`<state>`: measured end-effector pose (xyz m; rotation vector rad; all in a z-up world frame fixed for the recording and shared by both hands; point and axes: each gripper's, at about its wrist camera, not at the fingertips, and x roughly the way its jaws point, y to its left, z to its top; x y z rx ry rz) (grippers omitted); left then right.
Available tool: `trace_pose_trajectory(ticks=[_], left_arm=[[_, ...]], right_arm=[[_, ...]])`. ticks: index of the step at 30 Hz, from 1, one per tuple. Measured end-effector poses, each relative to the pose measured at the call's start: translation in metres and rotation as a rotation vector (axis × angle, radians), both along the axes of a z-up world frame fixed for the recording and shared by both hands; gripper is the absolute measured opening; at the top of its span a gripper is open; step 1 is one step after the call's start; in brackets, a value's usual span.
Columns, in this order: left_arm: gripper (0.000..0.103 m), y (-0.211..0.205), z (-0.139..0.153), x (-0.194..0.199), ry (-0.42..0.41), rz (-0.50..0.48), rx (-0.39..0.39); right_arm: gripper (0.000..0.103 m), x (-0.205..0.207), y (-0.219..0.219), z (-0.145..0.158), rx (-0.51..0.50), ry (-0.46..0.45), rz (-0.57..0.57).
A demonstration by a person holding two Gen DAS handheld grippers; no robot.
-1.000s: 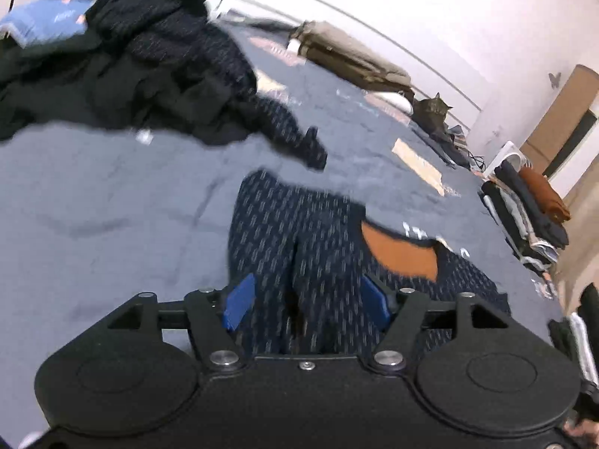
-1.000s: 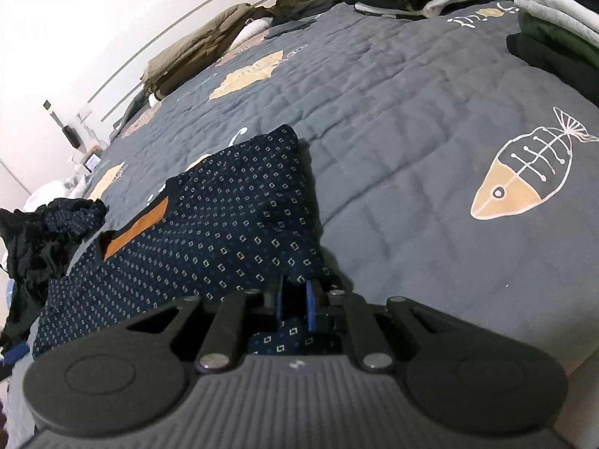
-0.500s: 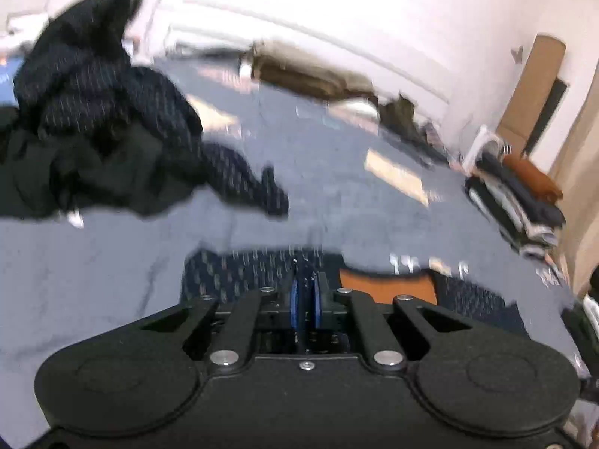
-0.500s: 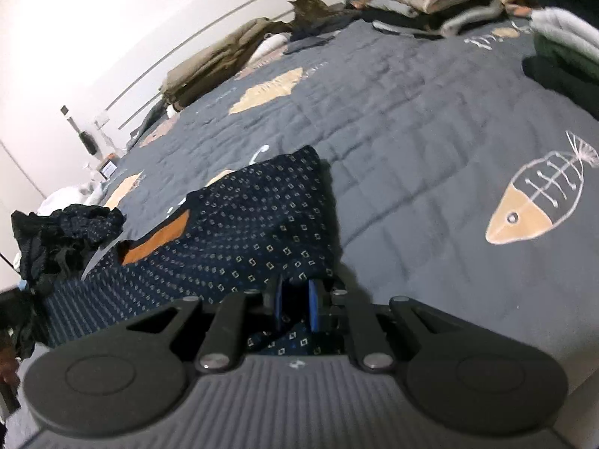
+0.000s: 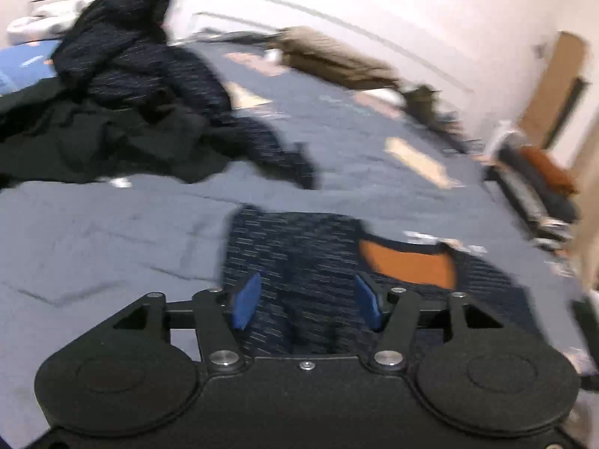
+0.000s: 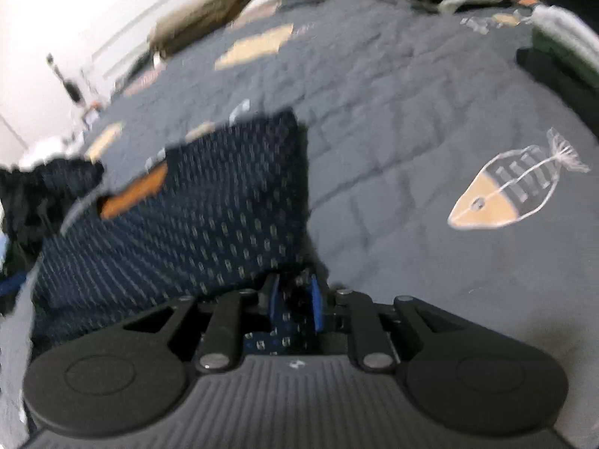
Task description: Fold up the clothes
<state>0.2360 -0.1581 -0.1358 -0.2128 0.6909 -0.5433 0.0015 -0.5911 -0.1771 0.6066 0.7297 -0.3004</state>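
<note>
- releasing looks like the step in hand: the dark patterned shirt lies partly folded on the grey quilt, its orange neck patch facing up.
- the left gripper has its blue pads spread and opening, with shirt cloth lying between them but neither pad pressing on it.
- the right gripper is opening too; a fold of the same shirt sits in the narrow gap between its pads, and whether they still nip it i cannot tell.
- next move, as i judge it: lift both grippers clear without dragging the cloth, then take the next edge and bring it across to finish the fold.
- both views are smeared by motion, so the shirt's outline and print are hard to read.
- the near edge of the shirt is hidden under the gripper bodies.
- a heap of dark clothes lies beyond on the quilt, well apart; folded stacks at the far edge are blurred.
</note>
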Motion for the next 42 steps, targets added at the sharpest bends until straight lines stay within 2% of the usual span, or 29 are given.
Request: trace_pose_trajectory(ticks=[3, 4, 6, 7, 12, 15, 18, 21, 24, 27, 29, 31, 32, 33, 34, 35, 36, 37, 38, 42], left_arm=[[0.061, -0.02, 0.003, -0.02, 0.01, -0.084, -0.085], [0.062, -0.031, 0.002, -0.026, 0.003, -0.104, -0.093], [0.063, -0.054, -0.001, -0.037, -0.017, -0.152, -0.08], [0.064, -0.067, -0.004, -0.042, -0.019, -0.18, -0.07], [0.064, -0.117, -0.027, -0.051, 0.045, -0.269, -0.113], [0.064, -0.136, -0.042, -0.055, 0.07, -0.3, -0.123], [0.064, -0.14, -0.06, -0.048, 0.093, -0.266, -0.053], [0.064, -0.119, -0.071, -0.041, 0.076, -0.225, -0.003], [0.064, -0.088, -0.068, -0.04, 0.009, -0.158, 0.076], [0.063, -0.056, -0.065, -0.032, -0.035, -0.047, 0.153], [0.054, -0.037, -0.065, -0.023, -0.029, -0.001, 0.157], [0.036, -0.028, -0.061, -0.021, -0.033, 0.019, 0.174], [0.036, -0.024, -0.058, -0.02, -0.036, 0.029, 0.185], [0.037, -0.021, -0.055, -0.021, -0.038, 0.047, 0.19], [0.043, -0.019, -0.051, -0.023, -0.035, 0.061, 0.191], [0.052, -0.017, -0.045, -0.025, -0.037, 0.066, 0.188], [0.075, -0.019, -0.039, -0.029, -0.062, 0.059, 0.184], [0.08, -0.021, -0.033, -0.032, -0.094, 0.048, 0.18], [0.08, -0.023, -0.027, -0.036, -0.125, 0.038, 0.176], [0.08, -0.061, -0.011, -0.034, -0.154, -0.06, 0.149]], right_arm=[[0.021, -0.007, 0.003, 0.02, -0.006, -0.137, -0.023], [0.024, -0.007, 0.006, 0.025, -0.018, -0.185, -0.026], [0.04, -0.003, 0.016, 0.026, -0.063, -0.246, -0.018], [0.04, 0.002, 0.021, 0.024, -0.081, -0.261, -0.003], [0.041, 0.024, 0.031, -0.01, -0.06, -0.222, 0.023], [0.041, 0.028, 0.03, -0.025, -0.032, -0.163, 0.021], [0.041, 0.027, 0.028, -0.03, -0.026, -0.135, 0.017], [0.04, 0.027, 0.028, -0.03, -0.018, -0.126, 0.02], [0.04, 0.028, 0.029, -0.031, -0.029, -0.116, 0.026], [0.04, 0.028, 0.031, -0.03, -0.046, -0.107, 0.035], [0.04, 0.028, 0.032, -0.029, -0.054, -0.102, 0.039], [0.04, 0.028, 0.032, -0.029, -0.06, -0.098, 0.044], [0.04, 0.028, 0.031, -0.029, -0.061, -0.097, 0.046], [0.04, 0.028, 0.031, -0.029, -0.06, -0.096, 0.047], [0.04, 0.027, 0.03, -0.029, -0.058, -0.094, 0.046], [0.04, 0.027, 0.03, -0.029, -0.056, -0.093, 0.045], [0.041, 0.027, 0.03, -0.028, -0.056, -0.092, 0.043], [0.041, 0.027, 0.031, -0.026, -0.057, -0.092, 0.039], [0.041, 0.027, 0.031, -0.025, -0.057, -0.094, 0.036], [0.041, 0.026, 0.031, -0.018, -0.071, -0.11, 0.021]])
